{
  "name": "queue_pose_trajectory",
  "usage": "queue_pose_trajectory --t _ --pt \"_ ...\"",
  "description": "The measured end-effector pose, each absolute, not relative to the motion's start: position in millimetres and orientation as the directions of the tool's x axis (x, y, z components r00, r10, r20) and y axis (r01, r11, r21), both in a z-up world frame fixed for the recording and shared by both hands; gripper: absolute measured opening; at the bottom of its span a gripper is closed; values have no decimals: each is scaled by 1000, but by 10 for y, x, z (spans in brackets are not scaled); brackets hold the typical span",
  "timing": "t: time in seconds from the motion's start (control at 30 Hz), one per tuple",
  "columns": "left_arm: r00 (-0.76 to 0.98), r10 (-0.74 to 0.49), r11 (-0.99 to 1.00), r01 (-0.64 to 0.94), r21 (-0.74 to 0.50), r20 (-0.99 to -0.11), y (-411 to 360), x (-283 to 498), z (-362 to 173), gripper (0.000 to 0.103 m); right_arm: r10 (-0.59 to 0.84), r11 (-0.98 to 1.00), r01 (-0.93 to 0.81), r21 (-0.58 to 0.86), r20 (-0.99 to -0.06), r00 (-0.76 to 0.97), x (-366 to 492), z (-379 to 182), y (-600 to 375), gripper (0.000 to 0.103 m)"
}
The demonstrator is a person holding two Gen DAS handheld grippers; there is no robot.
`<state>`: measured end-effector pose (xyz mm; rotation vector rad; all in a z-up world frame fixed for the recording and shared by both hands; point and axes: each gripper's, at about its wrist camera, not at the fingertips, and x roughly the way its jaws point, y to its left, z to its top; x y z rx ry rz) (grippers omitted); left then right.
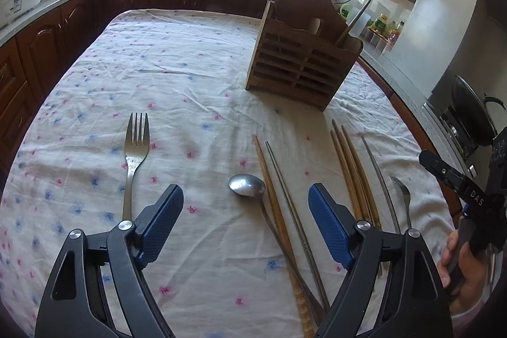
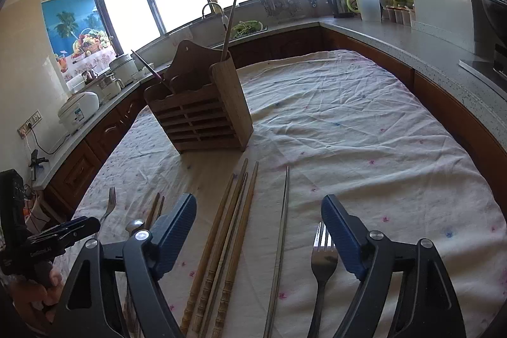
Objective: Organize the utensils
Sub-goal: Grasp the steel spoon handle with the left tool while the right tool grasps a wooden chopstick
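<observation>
A big worktop (image 1: pixel 196 78) wears a white cloth with little flowers. Far on it stands a wooden holder (image 1: pixel 301 59) with a few sticks poking up. The left gripper (image 1: pixel 245 224) hangs wide apart over a spoon (image 1: pixel 247 184), holding nothing. A big fork (image 1: pixel 134 154) lies to its left. The right gripper (image 2: pixel 258 230) is wide apart too, with nothing in it. Wooden chopsticks (image 2: pixel 231 227) and a metal chopstick (image 2: pixel 282 230) lie flat between its fingers. A small fork (image 2: pixel 321 262) lies by its right finger.
</observation>
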<state>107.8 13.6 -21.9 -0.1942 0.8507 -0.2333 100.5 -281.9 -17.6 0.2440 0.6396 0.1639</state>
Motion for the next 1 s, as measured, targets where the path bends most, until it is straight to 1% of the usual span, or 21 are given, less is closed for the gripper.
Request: queue_pose_trajectory --t 0.07,0.1,0.17,0.2,0.27,0.3,0.37,0.4,0.47,0.5,0.7,0.77,0.8,1.0 --pt "614 -292 953 128 -273 -733 119 1114 -279 69 233 958 -81 274 -584 777 1067 -212 -2797 60" --pt "601 -302 950 131 -282 -740 112 1133 -312 67 235 959 -82 273 -593 770 1099 -233 -2780 57" --pt "574 -320 945 133 -300 -754 99 1175 -380 59 246 957 -90 275 -610 753 1173 -284 -2741 48" --pt "563 -329 942 133 -309 -758 97 1188 -405 56 250 957 -93 275 -620 744 1210 -308 -2722 45" --pt "548 -334 940 132 -314 -767 87 1209 -447 53 252 958 -96 270 -638 728 1277 -353 -2677 34" --pt "543 -334 940 132 -314 -770 78 1220 -463 52 256 958 -98 270 -645 720 1313 -376 -2665 33" --pt "532 -340 938 135 -319 -776 59 1246 -495 46 252 960 -96 263 -662 706 1377 -415 -2633 28" --pt "524 -342 938 138 -319 -780 43 1263 -512 44 248 962 -93 258 -670 700 1408 -436 -2624 27" --pt "509 -343 938 144 -314 -790 4 1294 -552 35 242 964 -88 253 -685 687 1471 -481 -2612 23" --pt "500 -342 939 149 -311 -796 -21 1311 -575 34 239 965 -86 249 -692 681 1504 -501 -2610 22" --pt "503 -321 947 170 -272 -803 -96 1359 -602 31 227 970 -86 225 -728 647 1654 -593 -2553 19" --pt "504 -314 949 175 -261 -805 -98 1388 -606 24 216 974 -85 211 -739 638 1709 -611 -2529 17" --pt "505 -311 950 179 -255 -805 -98 1401 -609 23 210 975 -84 203 -744 634 1739 -622 -2518 16" --pt "500 -313 948 221 -230 -808 -86 1502 -614 19 209 977 -94 192 -758 618 1904 -641 -2455 16"
